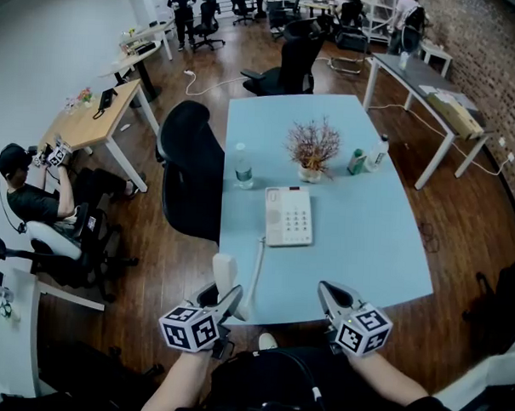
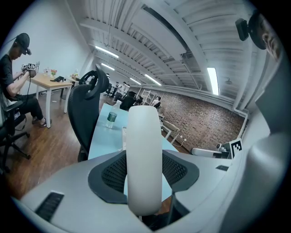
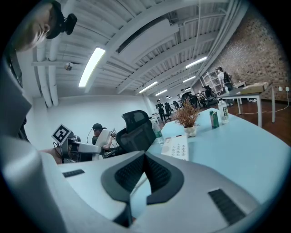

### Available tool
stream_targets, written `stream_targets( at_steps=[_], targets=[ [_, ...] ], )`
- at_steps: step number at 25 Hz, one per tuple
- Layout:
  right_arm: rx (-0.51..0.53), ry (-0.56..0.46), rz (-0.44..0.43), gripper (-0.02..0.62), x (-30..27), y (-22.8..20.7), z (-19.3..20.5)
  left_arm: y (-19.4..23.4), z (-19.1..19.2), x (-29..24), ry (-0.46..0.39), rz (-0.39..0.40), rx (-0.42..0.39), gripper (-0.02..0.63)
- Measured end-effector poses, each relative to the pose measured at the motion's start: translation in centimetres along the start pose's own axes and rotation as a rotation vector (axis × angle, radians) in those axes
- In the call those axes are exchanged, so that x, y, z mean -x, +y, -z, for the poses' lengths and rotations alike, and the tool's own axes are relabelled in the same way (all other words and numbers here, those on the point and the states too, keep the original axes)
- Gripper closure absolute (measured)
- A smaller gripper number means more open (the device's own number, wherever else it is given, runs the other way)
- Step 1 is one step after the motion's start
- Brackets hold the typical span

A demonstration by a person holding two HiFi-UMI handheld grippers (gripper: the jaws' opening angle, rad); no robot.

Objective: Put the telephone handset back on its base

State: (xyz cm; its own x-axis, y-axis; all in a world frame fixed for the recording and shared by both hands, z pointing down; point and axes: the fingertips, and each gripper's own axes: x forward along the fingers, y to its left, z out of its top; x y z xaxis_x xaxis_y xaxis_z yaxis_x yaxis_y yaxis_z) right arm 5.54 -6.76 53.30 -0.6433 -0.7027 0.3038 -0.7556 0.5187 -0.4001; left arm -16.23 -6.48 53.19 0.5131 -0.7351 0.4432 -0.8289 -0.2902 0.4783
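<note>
The white telephone base [image 1: 288, 216] with its keypad lies flat in the middle of the light blue table [image 1: 375, 248]. Its handset [image 1: 224, 270] is off the base, held upright over the table's near edge. My left gripper [image 1: 230, 298] is shut on the handset [image 2: 144, 159], with a dark pad pressing on each side. A white cord [image 1: 256, 268] runs from the base toward the handset. My right gripper [image 1: 329, 290] hovers at the near edge, right of the handset. Its jaws are shut and hold nothing. In the right gripper view the base [image 3: 177, 148] lies ahead of the right gripper [image 3: 144, 155].
Behind the base stand a potted dried plant [image 1: 312, 147], a water bottle [image 1: 243, 167], a green can [image 1: 356, 162] and a white bottle [image 1: 378, 153]. A black office chair [image 1: 191, 168] sits at the table's left side. A seated person [image 1: 28, 201] is far left.
</note>
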Motion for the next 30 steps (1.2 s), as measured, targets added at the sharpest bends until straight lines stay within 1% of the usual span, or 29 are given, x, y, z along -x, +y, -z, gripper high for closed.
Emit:
stream_targets(
  at_steps=[8,15,23,30],
  targets=[
    [0.004,0.000,0.006,0.581,0.11,0.14,-0.52,-0.13,0.00,-0.09,0.003,0.002,0.000,0.387],
    [0.004,0.004,-0.002,0.581,0.10,0.08,-0.01,-0.10,-0.07,-0.10,0.007,0.003,-0.006,0.387],
    [0.011,0.003,0.001,0.581,0.14,0.42,-0.65,-0.28,-0.16,-0.03,0.011,0.008,-0.014,0.387],
    [0.014,-0.009,0.001,0.581,0.12,-0.10,-0.33,-0.33,-0.15,-0.28,0.013,0.009,-0.016,0.387]
  ],
)
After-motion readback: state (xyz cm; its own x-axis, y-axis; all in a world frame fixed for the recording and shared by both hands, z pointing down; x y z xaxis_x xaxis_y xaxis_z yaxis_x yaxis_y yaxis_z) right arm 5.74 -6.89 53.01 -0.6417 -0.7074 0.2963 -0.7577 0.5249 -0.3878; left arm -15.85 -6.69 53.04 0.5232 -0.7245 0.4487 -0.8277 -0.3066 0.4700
